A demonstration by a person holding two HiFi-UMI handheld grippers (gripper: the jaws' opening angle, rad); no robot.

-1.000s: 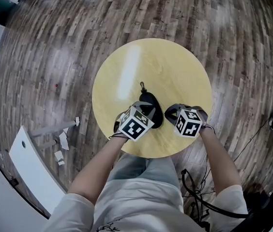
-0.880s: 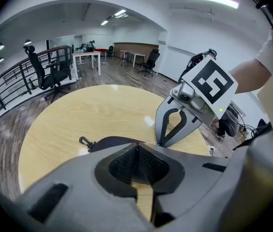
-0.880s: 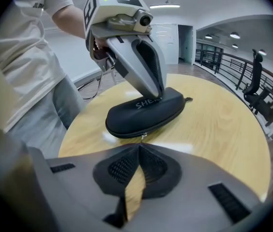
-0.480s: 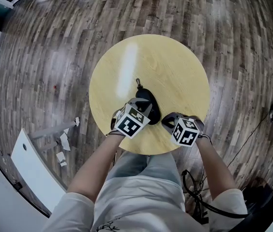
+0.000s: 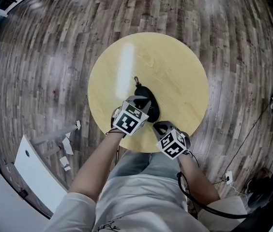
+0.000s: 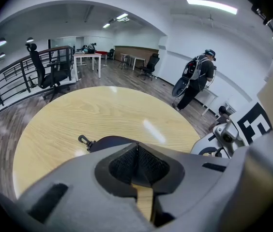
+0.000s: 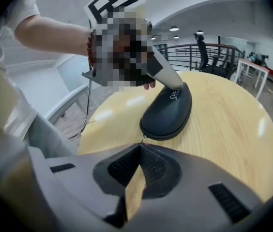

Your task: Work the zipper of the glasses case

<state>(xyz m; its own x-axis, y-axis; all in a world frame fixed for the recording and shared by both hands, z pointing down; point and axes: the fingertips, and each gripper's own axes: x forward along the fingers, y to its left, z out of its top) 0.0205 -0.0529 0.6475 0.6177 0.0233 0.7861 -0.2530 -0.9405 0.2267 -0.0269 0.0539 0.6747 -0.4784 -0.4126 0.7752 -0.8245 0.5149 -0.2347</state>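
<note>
A black glasses case lies near the front of the round yellow table, with a small clasp at its far end. My left gripper is shut, and its tip presses down on the top of the case. In the left gripper view the shut jaws cover most of the case. My right gripper sits at the case's near end, by the table edge. Its jaws are shut on the thin zipper pull that comes off the case's rim.
The table stands on a dark wood floor. Paper scraps and a white board lie at the left, cables at the right. A person with a backpack and an office chair are far off.
My right gripper has moved from the case's right side back and leftward to its near end, close to the table edge. The left gripper has stayed on the case.
</note>
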